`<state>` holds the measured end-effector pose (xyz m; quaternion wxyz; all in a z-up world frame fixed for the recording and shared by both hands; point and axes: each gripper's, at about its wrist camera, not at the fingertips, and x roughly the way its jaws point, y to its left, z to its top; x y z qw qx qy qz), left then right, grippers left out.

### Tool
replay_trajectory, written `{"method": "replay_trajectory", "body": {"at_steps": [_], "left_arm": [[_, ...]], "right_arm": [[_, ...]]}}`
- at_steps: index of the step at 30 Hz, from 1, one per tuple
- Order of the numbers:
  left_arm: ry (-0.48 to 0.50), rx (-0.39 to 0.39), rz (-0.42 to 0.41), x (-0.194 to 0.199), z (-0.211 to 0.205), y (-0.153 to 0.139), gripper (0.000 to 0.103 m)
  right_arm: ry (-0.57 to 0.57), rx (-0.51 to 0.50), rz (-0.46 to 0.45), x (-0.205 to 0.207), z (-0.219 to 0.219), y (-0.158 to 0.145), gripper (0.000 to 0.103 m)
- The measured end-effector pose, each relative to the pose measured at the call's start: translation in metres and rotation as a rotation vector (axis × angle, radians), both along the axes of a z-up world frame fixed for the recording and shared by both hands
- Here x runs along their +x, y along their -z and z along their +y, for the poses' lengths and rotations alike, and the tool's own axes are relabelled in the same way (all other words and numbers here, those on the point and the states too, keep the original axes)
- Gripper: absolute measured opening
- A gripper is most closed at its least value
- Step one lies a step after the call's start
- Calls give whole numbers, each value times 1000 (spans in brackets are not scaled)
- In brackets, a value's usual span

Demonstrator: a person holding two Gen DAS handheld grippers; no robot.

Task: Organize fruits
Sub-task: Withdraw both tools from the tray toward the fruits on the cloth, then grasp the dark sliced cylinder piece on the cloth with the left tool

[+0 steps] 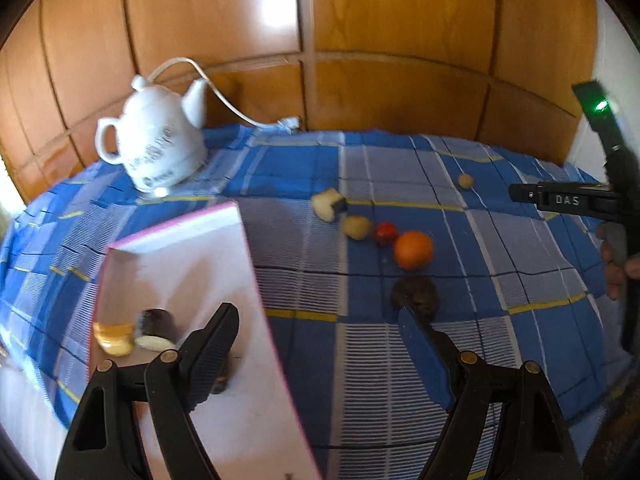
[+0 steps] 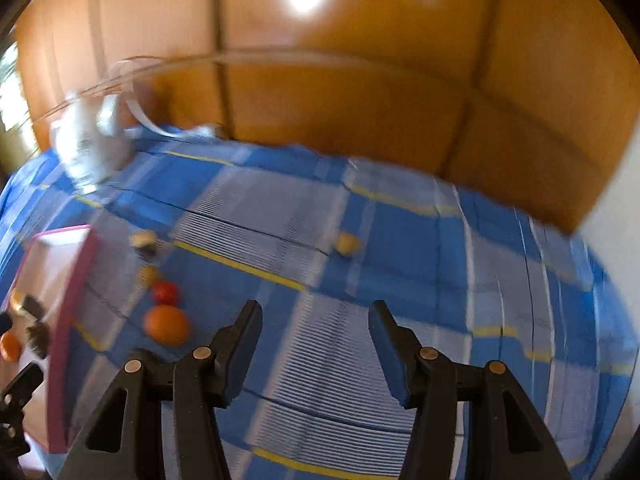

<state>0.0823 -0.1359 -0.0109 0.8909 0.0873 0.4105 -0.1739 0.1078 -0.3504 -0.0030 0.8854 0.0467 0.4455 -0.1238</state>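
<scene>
Left tool (image 1: 316,344): black arms, brass rivets, ribbed blue-black pads; right tool (image 2: 316,344) alike, marked "DAS" on its side.

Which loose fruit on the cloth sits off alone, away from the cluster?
The small yellowish round fruit, alone toward the far right; the orange, red fruit and others bunch together.

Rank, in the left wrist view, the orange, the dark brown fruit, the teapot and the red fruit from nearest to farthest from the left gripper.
1. Dark brown fruit, by the left gripper's right fingertip.
2. Orange, just beyond.
3. Red fruit, left of the orange.
4. Teapot, far back left.
</scene>
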Motion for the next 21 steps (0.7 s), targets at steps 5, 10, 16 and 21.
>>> {"method": "replay_trajectory", "body": {"at_steps": [5,10,16,21], "left_arm": [[44,-15,71,6,-18,14,74],[79,-8,130,10,-35,29,65],[95,-36,170,21,-45,31,65],[68,-111,233,45,-45,31,63]], "right_arm": [[104,111,43,-2,-36,20,56],[100,154,52,-4,-38,21,56],[112,164,57,-3,-39,19,56],[139,189,73,-3,-47,22,56]]}}
